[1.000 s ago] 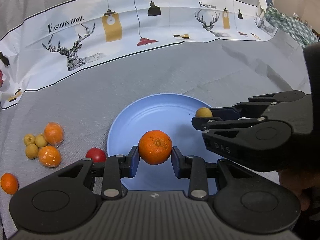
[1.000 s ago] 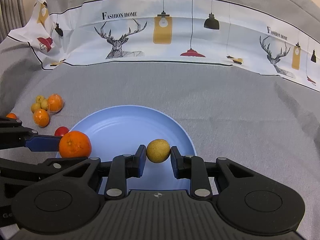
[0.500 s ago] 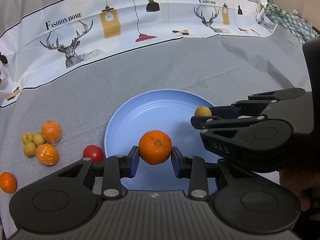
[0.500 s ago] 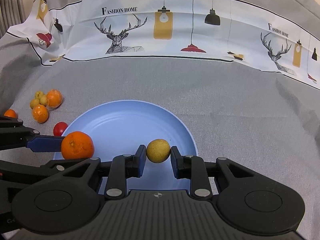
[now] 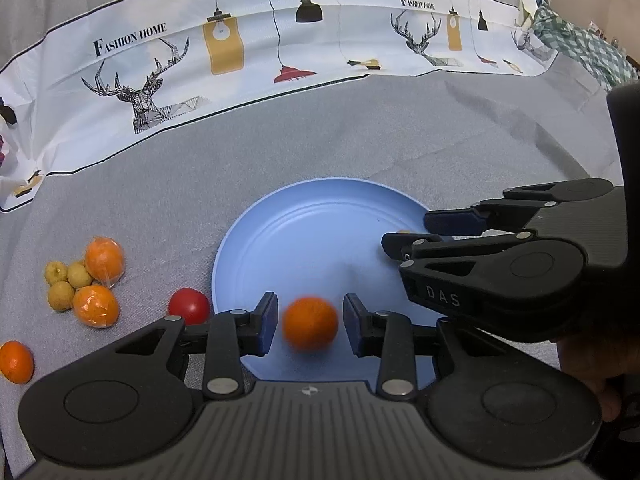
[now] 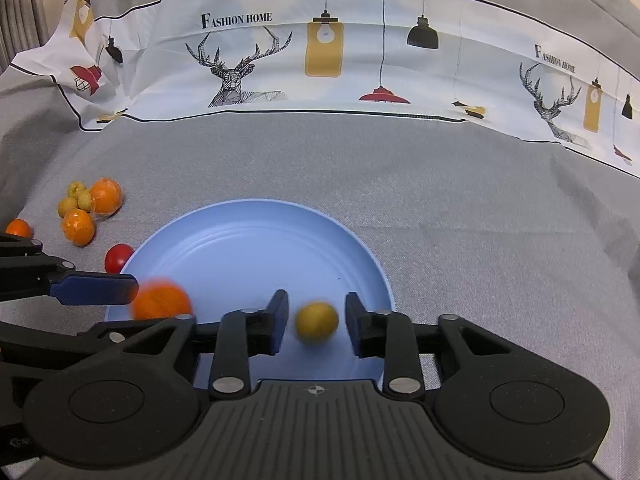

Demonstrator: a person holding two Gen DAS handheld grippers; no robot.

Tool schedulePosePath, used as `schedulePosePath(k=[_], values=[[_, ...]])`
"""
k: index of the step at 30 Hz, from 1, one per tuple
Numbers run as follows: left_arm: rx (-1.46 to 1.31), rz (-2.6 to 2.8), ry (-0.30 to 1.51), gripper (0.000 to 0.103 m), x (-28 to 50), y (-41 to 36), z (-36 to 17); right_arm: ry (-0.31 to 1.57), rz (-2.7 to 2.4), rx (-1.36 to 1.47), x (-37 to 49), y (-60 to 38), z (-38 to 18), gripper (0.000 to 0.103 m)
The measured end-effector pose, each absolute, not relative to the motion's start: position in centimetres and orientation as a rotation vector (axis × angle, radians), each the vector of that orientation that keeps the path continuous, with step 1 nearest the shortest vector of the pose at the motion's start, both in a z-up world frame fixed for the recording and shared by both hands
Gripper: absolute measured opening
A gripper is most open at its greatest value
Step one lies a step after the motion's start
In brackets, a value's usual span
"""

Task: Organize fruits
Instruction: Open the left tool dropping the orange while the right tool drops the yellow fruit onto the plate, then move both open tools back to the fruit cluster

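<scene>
We have both grippers spread: the left gripper (image 5: 308, 320) has released the orange (image 5: 310, 323), the right gripper (image 6: 316, 322) the yellow fruit (image 6: 317, 319), both blurred above the blue plate (image 6: 248, 240). Left of the plate, the tomato (image 5: 189, 306) and the fruit cluster (image 5: 86, 278) wait on the cloth.

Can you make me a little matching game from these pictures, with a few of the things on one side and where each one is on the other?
Things:
1. orange
2. small yellow fruit
3. red tomato
4. blue plate

Places:
A. on the grey cloth, just off the plate's left rim
B. blurred, between the open fingers of the right gripper
C. lying on the grey cloth, under both grippers
D. blurred, between the open fingers of the left gripper

Pairs: 1-D, 2-B, 3-A, 4-C
</scene>
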State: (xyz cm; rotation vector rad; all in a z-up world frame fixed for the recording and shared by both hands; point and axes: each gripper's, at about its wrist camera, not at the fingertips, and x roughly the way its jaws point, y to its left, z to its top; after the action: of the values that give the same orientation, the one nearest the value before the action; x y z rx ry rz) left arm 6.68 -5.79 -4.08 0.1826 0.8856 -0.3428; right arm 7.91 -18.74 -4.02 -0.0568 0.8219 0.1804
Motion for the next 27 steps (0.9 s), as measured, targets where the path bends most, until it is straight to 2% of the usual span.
schedulePosePath(k=[15, 22, 27], values=[[0.146, -0.324, 0.843, 0.039, 6.2, -4.5, -3.0, 0.772, 0.132, -0.061, 7.6, -18.7, -3.2, 0.04], [0.118, -0.297, 0.812, 0.021, 6.4, -3.2, -2.1, 0.732, 0.117, -0.065, 7.5, -18.5, -2.8, 0.039], [0.105, -0.283, 0.799, 0.021, 6.4, -2.3, -1.7, 0.701, 0.127, -0.049, 7.4, -18.3, -2.3, 0.025]])
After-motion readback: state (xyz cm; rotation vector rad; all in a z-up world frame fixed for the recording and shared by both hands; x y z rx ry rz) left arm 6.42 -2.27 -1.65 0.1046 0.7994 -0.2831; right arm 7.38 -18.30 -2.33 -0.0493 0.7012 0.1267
